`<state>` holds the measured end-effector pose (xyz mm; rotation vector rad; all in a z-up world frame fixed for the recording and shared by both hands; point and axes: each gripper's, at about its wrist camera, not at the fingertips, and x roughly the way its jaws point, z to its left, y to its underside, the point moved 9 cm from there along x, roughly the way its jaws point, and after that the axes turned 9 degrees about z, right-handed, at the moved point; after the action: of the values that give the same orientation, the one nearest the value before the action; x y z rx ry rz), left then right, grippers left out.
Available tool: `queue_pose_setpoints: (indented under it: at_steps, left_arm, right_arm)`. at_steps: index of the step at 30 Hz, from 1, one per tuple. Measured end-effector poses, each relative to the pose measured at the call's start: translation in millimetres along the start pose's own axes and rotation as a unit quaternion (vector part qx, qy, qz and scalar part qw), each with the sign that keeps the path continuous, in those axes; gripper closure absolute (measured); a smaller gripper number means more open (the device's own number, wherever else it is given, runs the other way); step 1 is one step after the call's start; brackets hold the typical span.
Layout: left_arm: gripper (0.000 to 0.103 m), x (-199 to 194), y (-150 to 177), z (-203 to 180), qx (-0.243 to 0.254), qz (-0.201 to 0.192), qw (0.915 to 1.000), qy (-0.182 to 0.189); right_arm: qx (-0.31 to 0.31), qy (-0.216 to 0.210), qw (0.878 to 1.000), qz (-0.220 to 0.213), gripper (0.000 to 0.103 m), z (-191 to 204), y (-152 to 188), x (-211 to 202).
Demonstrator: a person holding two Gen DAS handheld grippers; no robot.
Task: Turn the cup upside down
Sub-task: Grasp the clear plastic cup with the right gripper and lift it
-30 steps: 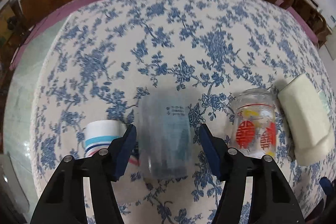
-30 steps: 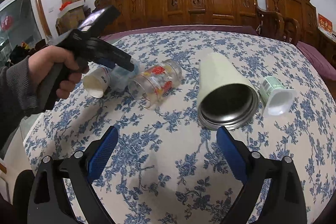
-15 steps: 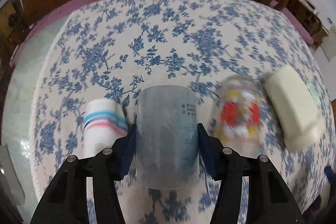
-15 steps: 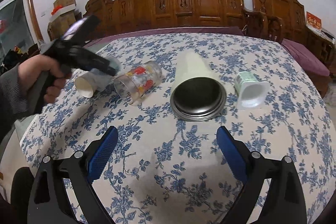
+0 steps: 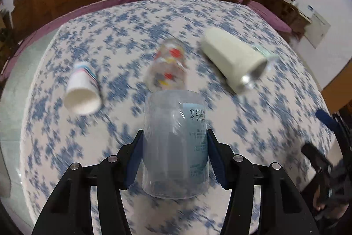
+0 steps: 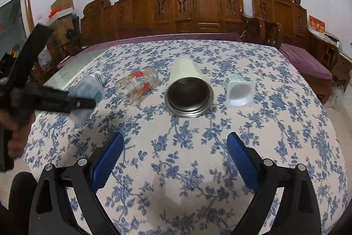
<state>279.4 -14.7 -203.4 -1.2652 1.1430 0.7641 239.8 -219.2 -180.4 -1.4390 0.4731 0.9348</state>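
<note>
My left gripper is shut on a clear bluish plastic cup with printed text, held lifted above the flowered tablecloth; the view is motion-blurred. In the right wrist view the same cup shows at left in the left gripper, tilted over the table's left side. My right gripper is open and empty, low over the near part of the table.
Lying on their sides are a striped paper cup, a printed glass, a cream steel tumbler and a small white-green cup. Carved wooden benches stand behind the table.
My left gripper closed on the clear plastic cup, lifted it off the table and swung towards the front. The right gripper stayed open and tilted up slightly.
</note>
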Motion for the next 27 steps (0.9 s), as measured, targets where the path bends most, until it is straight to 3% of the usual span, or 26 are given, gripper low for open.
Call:
queue_pose_setpoints:
  at_steps: [10, 17, 18, 20, 27]
  left_arm:
    - [0.05, 23, 44, -54, 0.018, 0.019, 0.999, 0.036]
    - [0.049, 38, 56, -57, 0.012, 0.025, 0.999, 0.036]
    - [0.048, 40, 56, -55, 0.007, 0.027, 0.999, 0.034]
    - [0.034, 36, 57, -51, -0.001, 0.019, 0.9992, 0.034]
    - [0.026, -2, 59, -32, -0.008, -0.02, 0.9995, 0.023]
  right_arm:
    - [0.013, 0.01, 1.0, 0.008, 0.007, -15, 19, -9]
    - [0.021, 0.013, 1.0, 0.017, 0.007, -22, 28, -11]
    - [0.02, 0.014, 1.0, 0.018, 0.007, -22, 28, -12]
    - [0.016, 0.017, 1.0, 0.017, 0.007, -20, 26, -15]
    - [0.016, -0.003, 1.0, 0.01, 0.007, -1, 15, -27]
